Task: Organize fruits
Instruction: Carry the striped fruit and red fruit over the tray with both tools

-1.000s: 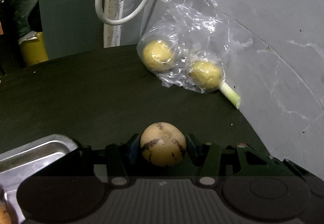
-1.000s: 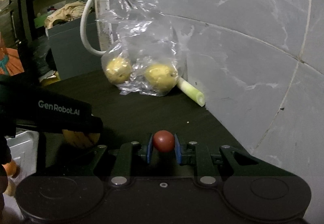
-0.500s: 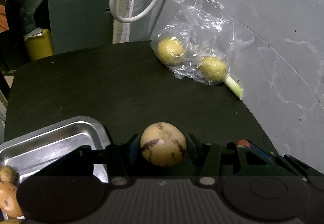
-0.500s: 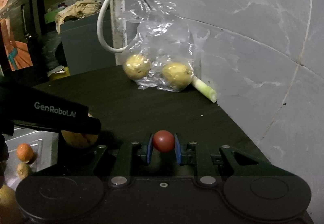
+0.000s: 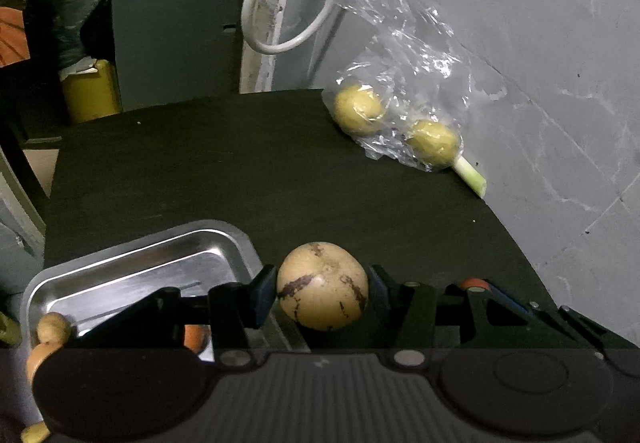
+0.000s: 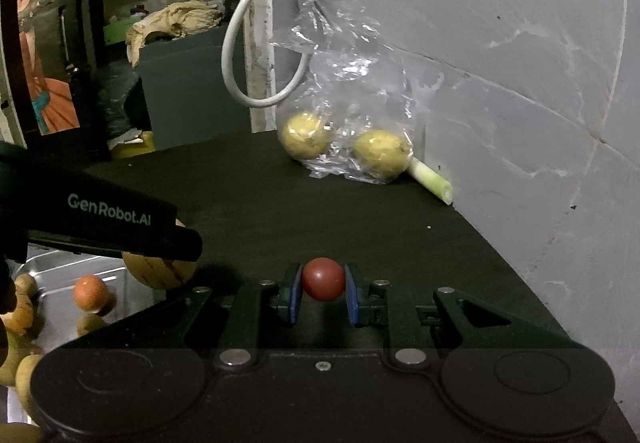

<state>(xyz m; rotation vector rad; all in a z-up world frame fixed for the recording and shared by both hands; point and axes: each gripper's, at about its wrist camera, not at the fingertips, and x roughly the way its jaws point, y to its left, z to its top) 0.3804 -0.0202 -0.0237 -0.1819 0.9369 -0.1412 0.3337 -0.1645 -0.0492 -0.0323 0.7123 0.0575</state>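
The left tongs (image 5: pixel 322 293) are gripping a brown-streaked tan fruit (image 5: pixel 322 291) beside the steel tray (image 5: pixel 132 267); the right tongs (image 6: pixel 323 293) are pinching a small red fruit (image 6: pixel 323 279) above the dark tabletop (image 6: pixel 320 211).

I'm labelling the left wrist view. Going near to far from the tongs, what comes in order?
Left tongs gripping the tan fruit, then the bare black tabletop, then the clear plastic bag with two yellow fruits at the wall, then the white cable loop hanging above.
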